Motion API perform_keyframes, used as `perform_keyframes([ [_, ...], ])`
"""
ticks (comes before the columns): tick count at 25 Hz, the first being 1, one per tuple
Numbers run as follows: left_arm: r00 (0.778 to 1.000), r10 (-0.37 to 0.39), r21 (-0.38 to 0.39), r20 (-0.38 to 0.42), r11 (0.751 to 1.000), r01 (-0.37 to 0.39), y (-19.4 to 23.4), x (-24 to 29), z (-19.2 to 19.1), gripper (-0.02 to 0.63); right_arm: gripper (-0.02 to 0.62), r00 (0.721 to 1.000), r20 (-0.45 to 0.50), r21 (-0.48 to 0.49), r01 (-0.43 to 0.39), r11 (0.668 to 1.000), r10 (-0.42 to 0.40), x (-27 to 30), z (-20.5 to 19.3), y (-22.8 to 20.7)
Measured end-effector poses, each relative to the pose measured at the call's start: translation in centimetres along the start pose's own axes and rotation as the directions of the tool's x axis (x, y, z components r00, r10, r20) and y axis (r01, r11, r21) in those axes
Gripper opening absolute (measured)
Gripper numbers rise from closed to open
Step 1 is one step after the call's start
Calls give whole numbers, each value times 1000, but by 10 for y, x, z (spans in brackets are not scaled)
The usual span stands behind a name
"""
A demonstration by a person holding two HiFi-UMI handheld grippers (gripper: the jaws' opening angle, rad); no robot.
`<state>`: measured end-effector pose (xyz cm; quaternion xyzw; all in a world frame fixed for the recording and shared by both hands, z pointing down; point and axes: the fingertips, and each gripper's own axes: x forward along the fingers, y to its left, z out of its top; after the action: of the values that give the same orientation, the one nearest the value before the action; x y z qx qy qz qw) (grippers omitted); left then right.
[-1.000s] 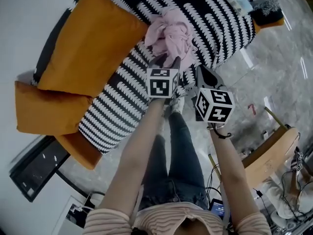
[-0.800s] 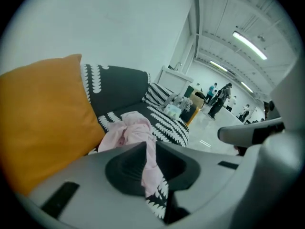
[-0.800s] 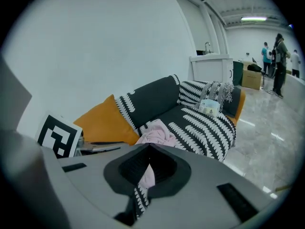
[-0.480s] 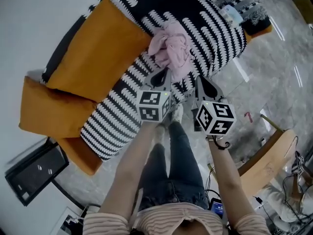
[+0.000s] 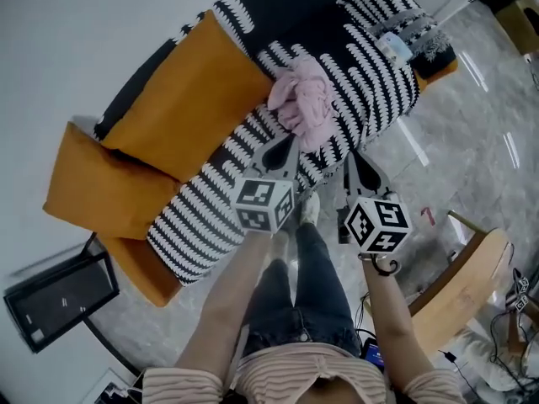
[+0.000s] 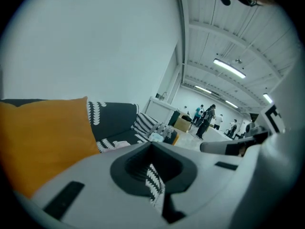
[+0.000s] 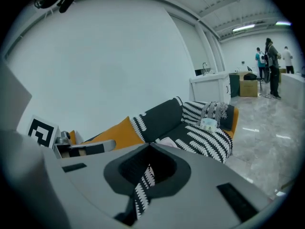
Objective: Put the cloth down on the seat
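The pink cloth [image 5: 305,99] lies crumpled on the sofa's black-and-white patterned seat [image 5: 362,70], free of both grippers. My left gripper [image 5: 282,148] hangs just short of the cloth's near edge, jaws shut and empty. In the left gripper view the jaw tips [image 6: 151,143] meet, and a pale strip of the cloth [image 6: 114,146] shows beyond them. My right gripper [image 5: 358,162] is over the seat's front edge, to the right of the left one, also shut with nothing in it. In the right gripper view [image 7: 150,144] the cloth [image 7: 167,141] peeks over the jaws.
Two orange cushions [image 5: 194,99] [image 5: 105,183] fill the sofa's left part. A tissue pack [image 5: 396,47] and a grey fringed throw [image 5: 425,36] sit at its right end. A wooden chair [image 5: 459,284] stands at the lower right, a black screen [image 5: 59,297] on the floor at left.
The left gripper has drawn back from the cloth's edge and its jaws have shut. The right gripper has pulled back too. The cloth stays on the seat.
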<state>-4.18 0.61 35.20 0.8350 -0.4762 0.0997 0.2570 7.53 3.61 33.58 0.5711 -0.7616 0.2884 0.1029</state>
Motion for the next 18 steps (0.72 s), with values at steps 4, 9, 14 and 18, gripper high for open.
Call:
perform_keyframes([
  [4, 1000, -11, 31, 24, 999, 10, -9, -23, 11, 11, 8, 999, 38, -8, -25, 1000, 25, -21, 7, 19],
  [9, 998, -30, 58, 50, 998, 27, -19, -48, 22, 11, 8, 997, 69, -21, -39, 999, 41, -41, 12, 40],
  [14, 997, -45, 80, 63, 996, 40, -27, -75, 28, 11, 8, 995, 87, -30, -50, 998, 52, -62, 13, 62],
  [18, 996, -56, 92, 76, 995, 49, -36, -85, 39, 12, 8, 993, 101, -40, -50, 998, 54, -75, 22, 68],
])
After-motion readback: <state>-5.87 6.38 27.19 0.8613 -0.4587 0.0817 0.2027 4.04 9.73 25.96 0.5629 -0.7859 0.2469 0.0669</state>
